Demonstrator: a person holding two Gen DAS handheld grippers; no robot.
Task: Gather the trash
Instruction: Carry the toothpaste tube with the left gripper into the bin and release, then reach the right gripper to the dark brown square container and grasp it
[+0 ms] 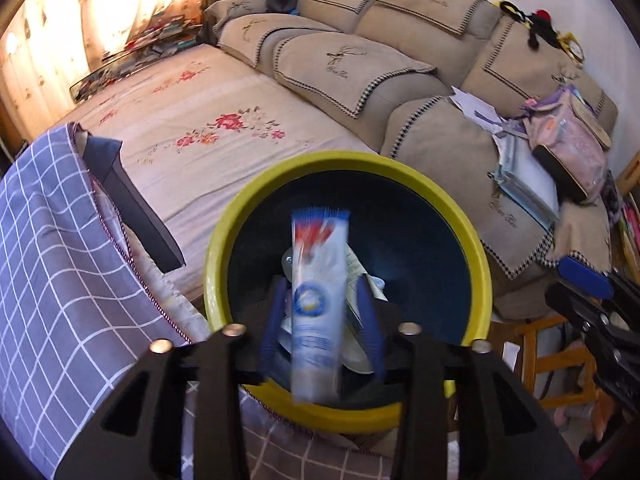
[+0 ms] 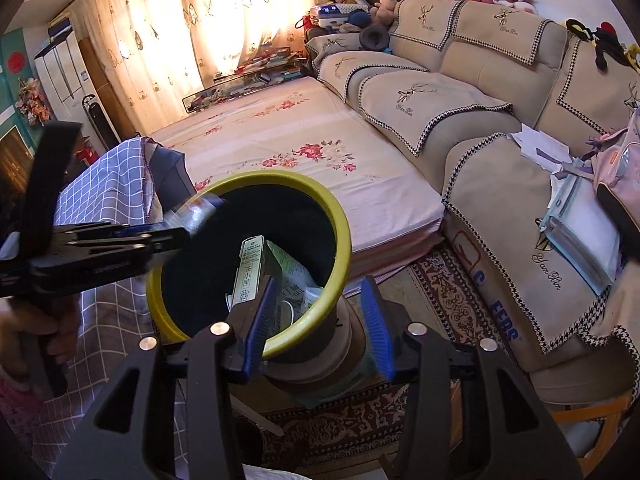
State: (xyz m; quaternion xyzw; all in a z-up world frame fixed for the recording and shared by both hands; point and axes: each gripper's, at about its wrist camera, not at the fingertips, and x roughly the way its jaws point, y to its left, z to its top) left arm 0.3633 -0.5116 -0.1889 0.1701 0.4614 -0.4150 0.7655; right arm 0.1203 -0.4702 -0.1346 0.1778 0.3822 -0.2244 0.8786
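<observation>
Left gripper (image 1: 320, 312) jaws parted, tube (image 1: 318, 300) apparently released over bin (image 1: 348, 160) | right gripper (image 2: 318, 320) jaws open, straddling rim, empty.

Motion-blurred white-and-blue tube (image 1: 318, 300) between the left tongs (image 1: 322, 320), its print unreadable

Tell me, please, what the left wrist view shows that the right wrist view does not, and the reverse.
Only the left wrist view: the white-and-blue tube face-on, loose between the left tool's fingers, over the yellow-rimmed bin. Only the right wrist view: the bin's base, the patterned rug, the white cabinet. Both: the bin, the beige sofa, the floral mattress.
</observation>
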